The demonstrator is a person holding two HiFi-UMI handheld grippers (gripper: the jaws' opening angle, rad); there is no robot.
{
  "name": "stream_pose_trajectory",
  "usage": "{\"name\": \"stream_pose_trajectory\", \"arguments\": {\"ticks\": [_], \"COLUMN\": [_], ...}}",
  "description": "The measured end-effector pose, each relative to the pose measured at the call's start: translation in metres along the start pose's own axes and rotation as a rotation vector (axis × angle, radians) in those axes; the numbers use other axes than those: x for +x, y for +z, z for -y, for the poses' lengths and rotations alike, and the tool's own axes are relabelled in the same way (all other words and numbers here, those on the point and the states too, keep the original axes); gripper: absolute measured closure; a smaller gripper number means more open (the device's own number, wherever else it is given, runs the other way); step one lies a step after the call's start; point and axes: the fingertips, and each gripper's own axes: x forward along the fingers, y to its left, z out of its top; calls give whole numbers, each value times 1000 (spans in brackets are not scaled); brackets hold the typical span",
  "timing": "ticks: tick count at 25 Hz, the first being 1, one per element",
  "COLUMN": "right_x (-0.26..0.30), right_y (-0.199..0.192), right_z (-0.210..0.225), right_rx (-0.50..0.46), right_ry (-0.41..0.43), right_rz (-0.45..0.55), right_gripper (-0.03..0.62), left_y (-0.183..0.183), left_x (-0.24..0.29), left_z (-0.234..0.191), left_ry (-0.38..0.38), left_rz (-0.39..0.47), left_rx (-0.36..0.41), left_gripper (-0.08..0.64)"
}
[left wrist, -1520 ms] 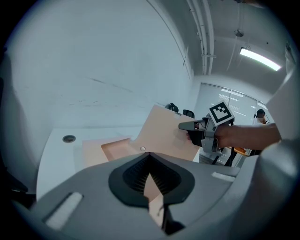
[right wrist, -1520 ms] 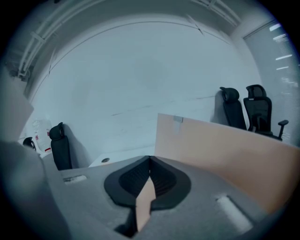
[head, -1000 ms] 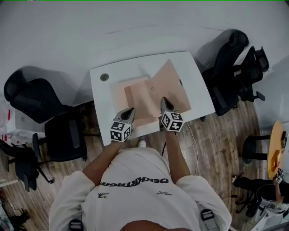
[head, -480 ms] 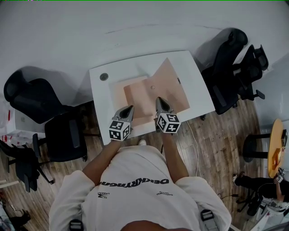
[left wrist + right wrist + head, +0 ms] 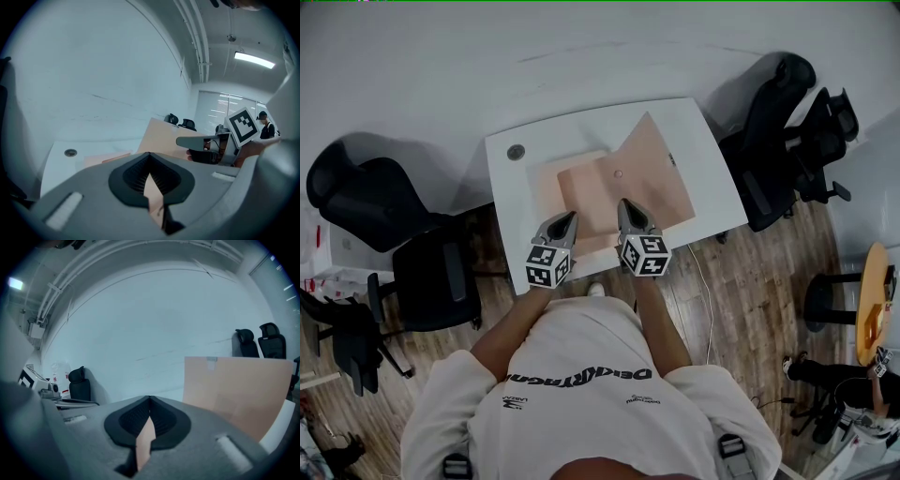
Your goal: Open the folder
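A peach folder (image 5: 581, 183) lies on the white table (image 5: 511, 225), and its cover (image 5: 654, 169) is raised and tilted to the right. My left gripper (image 5: 566, 219) is shut on the near edge of the folder's lower sheet (image 5: 153, 193). To its right, my right gripper (image 5: 626, 206) is shut on the cover's near edge, and a strip of it (image 5: 146, 440) shows between the jaws. The cover (image 5: 234, 390) stands upright at the right of the right gripper view. In the left gripper view the right gripper (image 5: 183, 140) shows against the cover (image 5: 159, 133).
A round grommet (image 5: 517, 152) sits in the table's far left corner. Black office chairs stand to the left (image 5: 366, 202) and right (image 5: 778, 141) of the table. A cable (image 5: 705, 300) runs over the wooden floor. A round yellow table (image 5: 870, 314) is at far right.
My right gripper has shifted a little to the left, still gripping the cover. The left gripper has stayed almost in place on the lower sheet.
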Motion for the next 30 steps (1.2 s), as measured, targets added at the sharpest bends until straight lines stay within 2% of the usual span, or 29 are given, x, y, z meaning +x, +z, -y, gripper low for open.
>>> {"name": "stream_pose_trajectory", "arguments": {"ticks": [21, 30], "right_x": [-8, -10], "right_y": [-3, -4], "right_z": [-43, -51], "right_rx": [-47, -54], "right_ry": [82, 89], "right_rz": [3, 4], "right_gripper": [592, 592], "left_y": [5, 7], "left_x": [-8, -15], "left_z": [-7, -15], "left_ry": [28, 61], "left_rz": [32, 48], "left_rx": [12, 34], "left_gripper": [568, 568]}}
